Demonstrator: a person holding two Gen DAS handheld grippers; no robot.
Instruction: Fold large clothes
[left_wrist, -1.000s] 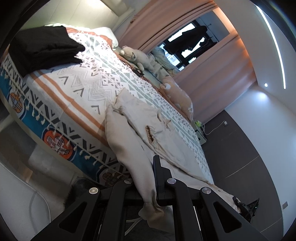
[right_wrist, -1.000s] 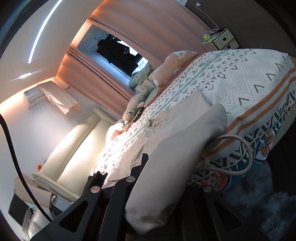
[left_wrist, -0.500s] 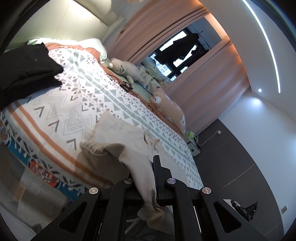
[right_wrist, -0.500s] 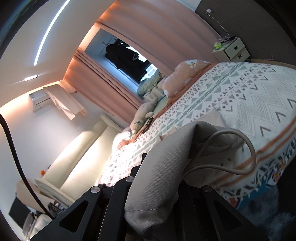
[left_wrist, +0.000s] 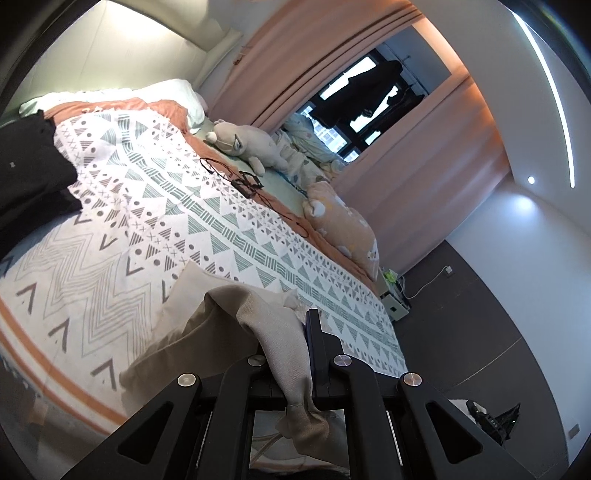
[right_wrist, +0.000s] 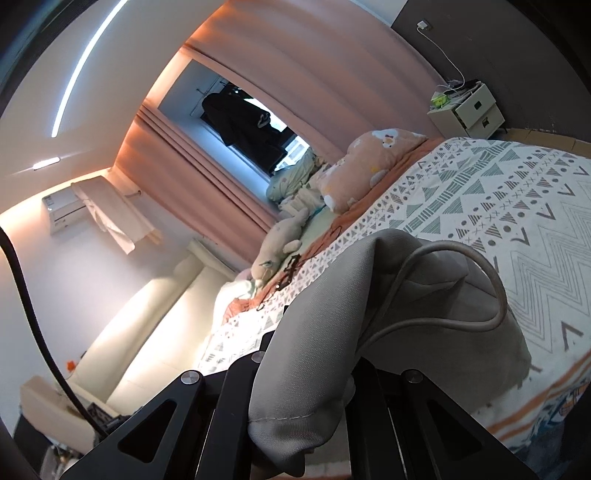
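A large beige garment with a drawstring lies partly on the patterned bedspread, its near end lifted. My left gripper is shut on a strip of its fabric, which drapes down between the fingers. In the right wrist view the same beige garment bulges up in front of the camera, with a grey cord looping over it. My right gripper is shut on a hemmed edge of the cloth, and the fabric hides its fingertips.
A folded black garment lies at the left end of the bed. Plush toys and a peach pillow line the far side beside a black cable. A white nightstand stands by the dark wall.
Both grippers have risen and moved over the bed with the beige garment. Its near part has lifted off the bed's edge and folded back over the rest.
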